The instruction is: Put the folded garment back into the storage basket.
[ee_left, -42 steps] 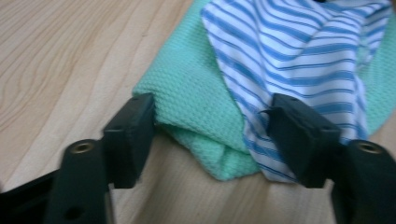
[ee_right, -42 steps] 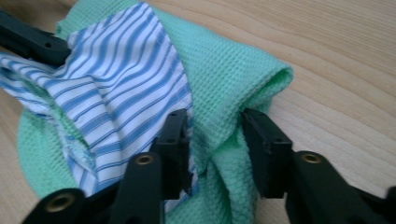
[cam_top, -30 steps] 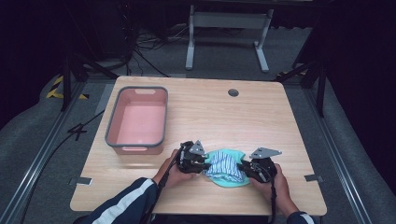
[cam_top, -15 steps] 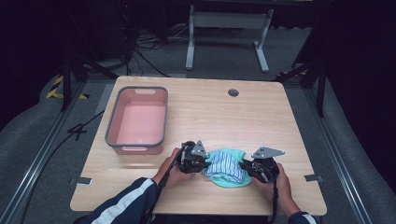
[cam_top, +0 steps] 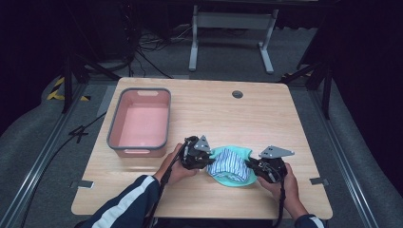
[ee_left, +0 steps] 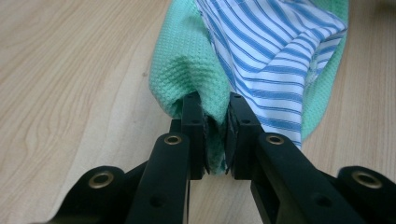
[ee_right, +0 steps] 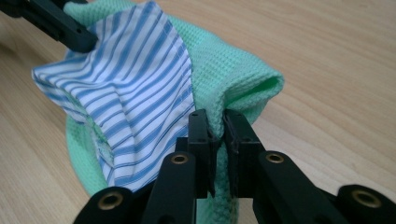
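A green waffle-weave cloth (cam_top: pixel 231 151) lies near the table's front edge, with a blue-and-white striped cloth (cam_top: pixel 230 165) bunched on top of it. My left gripper (cam_top: pixel 208 161) is shut on the green cloth's left edge (ee_left: pixel 187 70), and a fold is pinched between its pads (ee_left: pixel 215 100). My right gripper (cam_top: pixel 251 167) is shut on the green cloth's right edge (ee_right: pixel 233 84), also clamping a raised fold (ee_right: pixel 215 116). The striped cloth (ee_right: pixel 126 93) sags between the two grips. A hand holds each gripper from below.
A pink tub with a grey rim (cam_top: pixel 114 137) stands at the table's left, a short way from the left gripper. A round cable hole (cam_top: pixel 237 94) sits near the far edge of the wooden table (cam_top: pixel 214 114). A metal stand's legs (cam_top: pixel 228 28) are on the floor beyond.
My left gripper has risen slightly, lifting its edge of the green cloth. The right gripper has stayed where it was.
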### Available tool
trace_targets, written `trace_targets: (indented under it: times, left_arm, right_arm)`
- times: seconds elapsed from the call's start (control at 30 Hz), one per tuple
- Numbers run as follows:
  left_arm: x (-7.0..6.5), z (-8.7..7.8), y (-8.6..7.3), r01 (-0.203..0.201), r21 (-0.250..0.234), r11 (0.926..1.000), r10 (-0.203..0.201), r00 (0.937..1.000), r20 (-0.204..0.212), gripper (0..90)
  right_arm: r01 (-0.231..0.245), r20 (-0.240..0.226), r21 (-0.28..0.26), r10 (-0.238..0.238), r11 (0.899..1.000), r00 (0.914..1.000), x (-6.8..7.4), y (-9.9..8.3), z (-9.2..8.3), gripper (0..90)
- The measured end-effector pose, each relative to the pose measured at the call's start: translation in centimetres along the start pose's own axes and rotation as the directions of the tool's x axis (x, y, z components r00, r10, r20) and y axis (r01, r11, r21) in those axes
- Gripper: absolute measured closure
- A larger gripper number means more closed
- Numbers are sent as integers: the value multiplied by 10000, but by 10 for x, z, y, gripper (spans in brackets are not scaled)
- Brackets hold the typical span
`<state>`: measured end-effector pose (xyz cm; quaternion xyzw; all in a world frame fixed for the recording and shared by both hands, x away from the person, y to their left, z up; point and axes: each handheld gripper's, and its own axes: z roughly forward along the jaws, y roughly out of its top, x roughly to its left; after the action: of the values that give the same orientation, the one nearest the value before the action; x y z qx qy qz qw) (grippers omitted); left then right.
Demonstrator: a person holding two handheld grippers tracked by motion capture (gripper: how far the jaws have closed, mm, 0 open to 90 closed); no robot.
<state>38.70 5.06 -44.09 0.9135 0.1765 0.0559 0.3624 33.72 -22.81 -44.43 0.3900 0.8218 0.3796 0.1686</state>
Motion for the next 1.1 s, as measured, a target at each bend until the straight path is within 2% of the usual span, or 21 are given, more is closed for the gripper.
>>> trace_targets:
  times: [0.07, 0.23, 0.33, 0.57, 0.7, 0.73, 0.83, 0.93, 1.1]
  left_arm:
    - [1, -3, 4, 45, -81, 10000, -46, 10000, -83, 801]
    - [1, -12, 14, -282, -219, 9994, 274, 9991, -330, 801]
    - [4, -19, 18, -186, -402, 9990, 170, 9991, -400, 802]
    - [9, -36, 26, -332, -534, 9980, 287, 9961, -836, 801]
    - [15, -54, 29, -324, -733, 9968, 239, 9932, -1140, 801]
    - [15, -54, 29, -324, -733, 9968, 239, 9932, -1140, 801]
    - [19, -66, 30, -261, -880, 9958, 146, 9916, -1288, 801]
    - [25, -79, 30, -385, -964, 9946, 234, 9880, -1529, 802]
    - [31, -100, 29, -328, -1265, 9914, 85, 9821, -1880, 803]
  right_arm:
    - [71, 107, -129, -70, 9999, 9999, 1, 3, -3, 823]
    - [148, 170, -360, -142, 9992, 9998, 0, 14, -9, 823]
    - [180, 168, -493, -172, 9986, 9997, 0, 22, -13, 823]
    - [414, 189, -743, -401, 9964, 9990, 1, 46, -19, 823]
    - [704, 184, -887, -690, 9936, 9974, 6, 63, -20, 823]
    - [704, 184, -887, -690, 9936, 9974, 6, 63, -20, 823]
    - [920, 289, -982, -896, 9909, 9956, 10, 83, -18, 823]
    - [898, 217, -1079, -880, 9901, 9959, 12, 93, -17, 823]
    - [1160, 187, -1221, -1146, 9857, 9932, 19, 111, -12, 823]
